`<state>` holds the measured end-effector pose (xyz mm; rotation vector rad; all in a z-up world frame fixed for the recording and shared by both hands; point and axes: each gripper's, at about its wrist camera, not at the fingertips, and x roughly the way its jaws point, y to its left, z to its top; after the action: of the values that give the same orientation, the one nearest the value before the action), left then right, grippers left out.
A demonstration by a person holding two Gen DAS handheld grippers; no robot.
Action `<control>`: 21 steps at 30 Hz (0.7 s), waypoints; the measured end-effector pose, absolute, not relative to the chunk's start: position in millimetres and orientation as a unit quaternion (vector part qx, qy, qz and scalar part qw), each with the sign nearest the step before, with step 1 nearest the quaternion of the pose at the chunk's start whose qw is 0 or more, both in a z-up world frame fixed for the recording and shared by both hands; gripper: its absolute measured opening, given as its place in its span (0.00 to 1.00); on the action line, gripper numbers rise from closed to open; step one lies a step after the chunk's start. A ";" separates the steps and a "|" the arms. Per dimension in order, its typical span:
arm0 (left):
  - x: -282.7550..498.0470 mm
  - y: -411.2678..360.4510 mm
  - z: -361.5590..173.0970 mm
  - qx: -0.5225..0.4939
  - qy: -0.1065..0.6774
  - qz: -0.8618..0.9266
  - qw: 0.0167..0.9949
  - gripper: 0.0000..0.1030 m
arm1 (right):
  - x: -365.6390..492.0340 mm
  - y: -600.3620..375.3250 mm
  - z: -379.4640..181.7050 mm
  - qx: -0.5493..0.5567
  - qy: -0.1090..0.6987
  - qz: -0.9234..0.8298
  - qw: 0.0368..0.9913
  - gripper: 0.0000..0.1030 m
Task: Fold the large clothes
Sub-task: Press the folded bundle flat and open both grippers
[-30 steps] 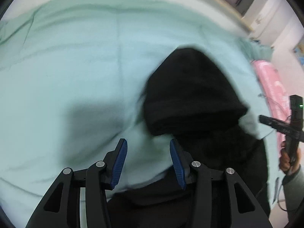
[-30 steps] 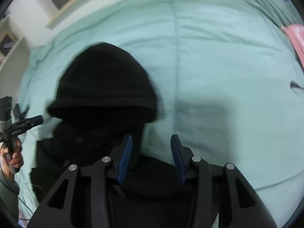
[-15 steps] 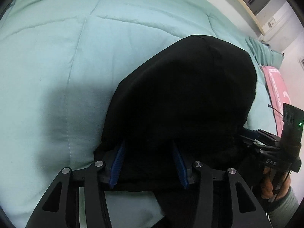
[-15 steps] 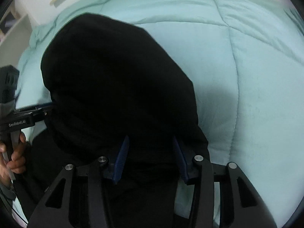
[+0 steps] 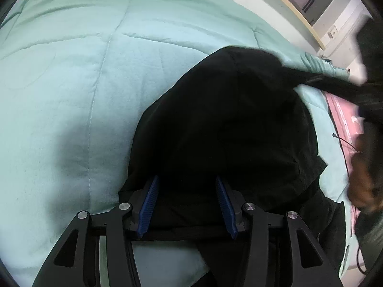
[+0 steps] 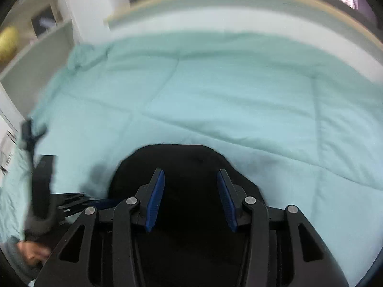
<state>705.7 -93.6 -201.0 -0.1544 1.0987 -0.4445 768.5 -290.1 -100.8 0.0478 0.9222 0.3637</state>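
A black hooded garment [image 5: 222, 129] lies on a mint green quilt [image 5: 71, 76]. Its hood spreads out in front of my left gripper [image 5: 186, 203], whose blue pads stand apart over the black cloth; the gripper is open. In the right wrist view the rounded top of the hood [image 6: 179, 160] lies under my right gripper [image 6: 190, 198], which is also open with its pads apart above the cloth. A blurred dark shape [image 5: 347, 86] crosses the upper right of the left wrist view. The other gripper [image 6: 43, 181] shows blurred at the left of the right wrist view.
The quilt [image 6: 239, 91] covers the bed to a pale headboard edge [image 6: 239, 0] at the back. A pink item [image 5: 342, 117] lies at the bed's right side. White shelving [image 6: 31, 40] stands at the far left. A hand [image 5: 363, 179] shows at right.
The right gripper has lifted and tilted up, so the quilt and headboard now fill its view. The left gripper holds nearly the same place over the hood. A blurred shape swept in at upper right.
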 end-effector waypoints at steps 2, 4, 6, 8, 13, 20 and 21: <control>706.5 -91.8 -202.0 -0.076 0.514 -0.211 0.828 0.49 | 786.0 -274.7 -146.4 -0.007 0.488 0.146 0.860 0.48; 706.3 -83.9 -205.6 -0.081 0.512 -0.214 0.828 0.49 | 788.4 -275.7 -180.6 -0.007 0.518 0.131 0.845 0.47; 704.6 -80.1 -205.5 -0.077 0.512 -0.214 0.828 0.49 | 787.3 -287.0 -183.9 0.035 0.520 0.134 0.843 0.47; 704.8 -77.2 -203.8 -0.076 0.514 -0.212 0.828 0.49 | 787.4 -294.0 -177.1 0.054 0.528 0.135 0.836 0.47; 703.9 -78.4 -176.7 -0.058 0.521 -0.221 0.822 0.49 | 739.3 -311.1 -124.6 0.047 0.482 0.175 0.857 0.47; 684.0 -54.0 -138.0 -0.111 0.494 -0.285 0.814 0.54 | 665.4 -359.8 -129.6 0.031 0.522 0.164 0.837 0.47; 684.1 -49.1 -148.1 -0.108 0.505 -0.278 0.810 0.54 | 674.8 -364.3 -137.1 0.027 0.532 0.155 0.832 0.47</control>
<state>684.1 -49.1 -148.1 -0.2312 1.0803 -0.5938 674.8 -364.3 -137.1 0.0569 1.1285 0.3283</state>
